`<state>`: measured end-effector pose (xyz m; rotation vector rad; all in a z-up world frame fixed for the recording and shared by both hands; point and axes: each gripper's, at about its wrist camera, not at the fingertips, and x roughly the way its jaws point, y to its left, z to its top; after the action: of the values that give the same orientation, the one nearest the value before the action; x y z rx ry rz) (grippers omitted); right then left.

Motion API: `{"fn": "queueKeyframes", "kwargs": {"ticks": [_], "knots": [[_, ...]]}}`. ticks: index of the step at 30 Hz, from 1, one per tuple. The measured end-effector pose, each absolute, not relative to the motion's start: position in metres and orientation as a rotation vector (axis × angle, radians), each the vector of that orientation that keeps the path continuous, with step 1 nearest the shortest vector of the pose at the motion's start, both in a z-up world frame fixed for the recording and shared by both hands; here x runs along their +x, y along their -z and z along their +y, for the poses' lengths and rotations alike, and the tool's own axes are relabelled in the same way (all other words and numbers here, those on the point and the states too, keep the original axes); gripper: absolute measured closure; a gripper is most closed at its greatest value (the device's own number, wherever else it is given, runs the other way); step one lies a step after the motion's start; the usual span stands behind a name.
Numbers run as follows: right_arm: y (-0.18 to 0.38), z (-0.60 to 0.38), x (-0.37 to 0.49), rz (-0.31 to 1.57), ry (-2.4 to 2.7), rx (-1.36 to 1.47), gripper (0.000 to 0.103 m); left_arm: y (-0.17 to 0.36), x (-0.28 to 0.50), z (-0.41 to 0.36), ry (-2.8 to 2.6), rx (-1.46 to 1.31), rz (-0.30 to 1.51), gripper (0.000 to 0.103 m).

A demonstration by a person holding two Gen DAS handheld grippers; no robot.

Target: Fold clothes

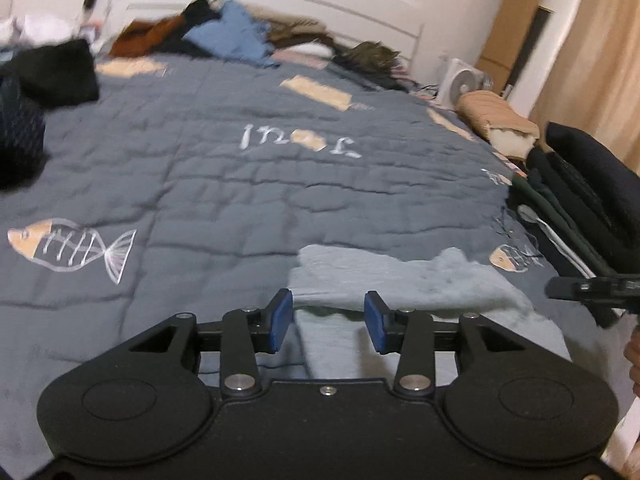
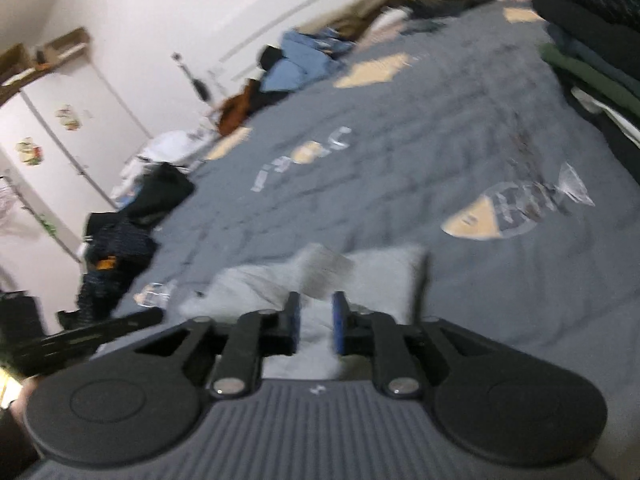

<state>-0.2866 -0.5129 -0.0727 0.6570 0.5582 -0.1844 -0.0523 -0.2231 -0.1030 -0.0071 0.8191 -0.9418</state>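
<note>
Left wrist view: your left gripper hovers at the near edge of the bed, its two blue pads spread apart with nothing pinched; the light grey garment lies on the grey quilt under and just beyond them, one layer lapped over another. That looks like a fold just laid and let go, so the step in hand is, as I judge it, the release between folds. Your next move calls for finding a fresh edge or corner of the grey cloth and closing both grippers on it before carrying it over. The tip of your right gripper shows at the right edge. Count here: one grey garment in work, one stack of dark folded clothes at the right, one heap of unfolded clothes along the far headboard, another dark pile at the far left, one small white fan, and two whole fish stitched on the quilt.

Right wrist view: it is blurred, yet your right gripper plainly has its fingers parted, the grey garment rumpled between and beyond them; I cannot see the pads pressing it. The dark stack sits at the far right, the dark pile at the left, and one fish shows.
</note>
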Motion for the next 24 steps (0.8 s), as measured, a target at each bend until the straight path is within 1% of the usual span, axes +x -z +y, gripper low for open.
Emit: {"fn": "queueKeyframes", "kwargs": {"ticks": [2, 6, 11, 12, 13, 16, 24], "knots": [[0.070, -0.509, -0.279, 0.544, 0.165, 0.648, 0.062, 0.108, -0.038, -0.220, 0.930, -0.063, 0.872, 0.063], [0.071, -0.504, -0.262, 0.532, 0.147, 0.663, 0.060, 0.118, -0.011, -0.218, 0.925, -0.208, 0.957, 0.063], [0.073, -0.496, -0.246, 0.573, 0.144, 0.623, 0.059, 0.129, 0.005, -0.235, 0.942, -0.160, 0.984, 0.067], [0.074, -0.495, -0.245, 0.587, 0.147, 0.612, 0.058, 0.131, 0.008, -0.239, 0.959, -0.143, 0.998, 0.073], [0.076, -0.495, -0.244, 0.590, 0.148, 0.612, 0.058, 0.134, 0.010, -0.243, 0.976, -0.126, 1.012, 0.084], [0.080, -0.495, -0.242, 0.600, 0.150, 0.613, 0.057, 0.134, 0.014, -0.247, 0.998, -0.125, 1.015, 0.095], [0.088, -0.493, -0.235, 0.591, 0.170, 0.611, 0.056, 0.123, 0.029, -0.261, 1.023, -0.177, 0.917, 0.097]]}}
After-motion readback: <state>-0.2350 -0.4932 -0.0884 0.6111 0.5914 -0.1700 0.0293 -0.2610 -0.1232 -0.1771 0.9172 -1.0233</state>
